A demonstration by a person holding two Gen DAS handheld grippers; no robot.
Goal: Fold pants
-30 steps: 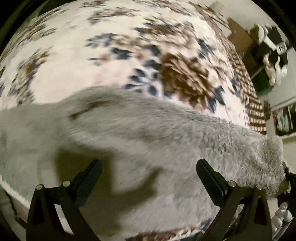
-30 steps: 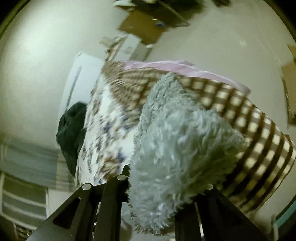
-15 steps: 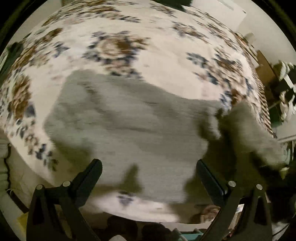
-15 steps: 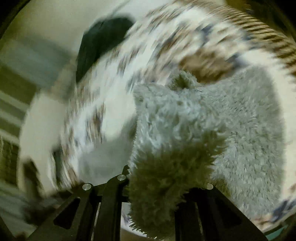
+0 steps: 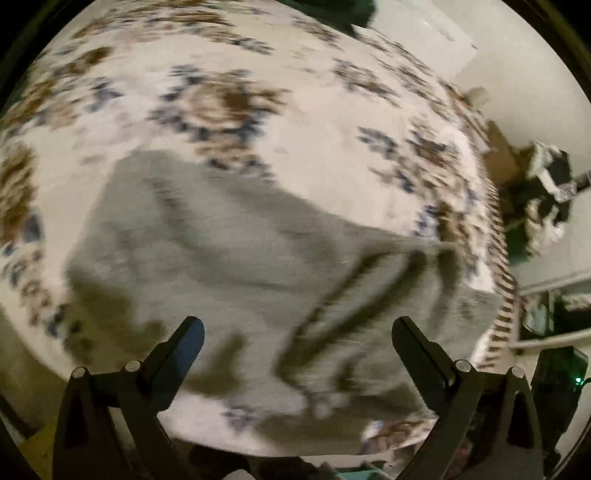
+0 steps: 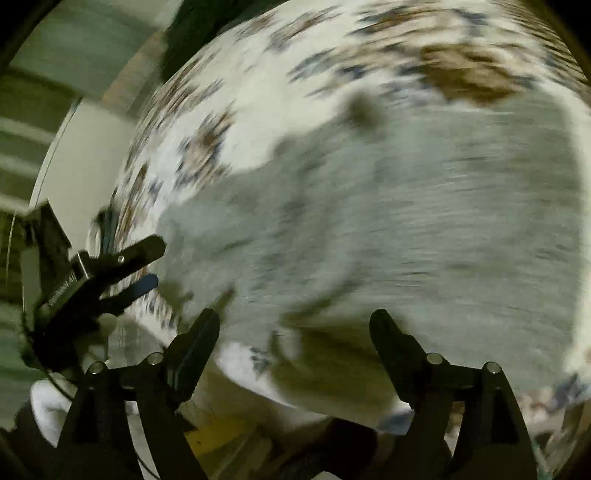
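Note:
The grey fleece pants lie on a bed with a white, brown and blue floral cover, near its front edge. They also fill the right wrist view. My left gripper is open and empty above the pants. My right gripper is open and empty above the pants' near edge. The left gripper also shows at the left of the right wrist view. Both views are motion-blurred.
The bed's front edge runs just ahead of both grippers. A dark garment lies at the bed's far end. Shelves with clutter stand at the right. A pale wall is to the left.
My right gripper let go of the pants and opened; the held fold now lies on the bed. Both grippers pulled back from the cloth.

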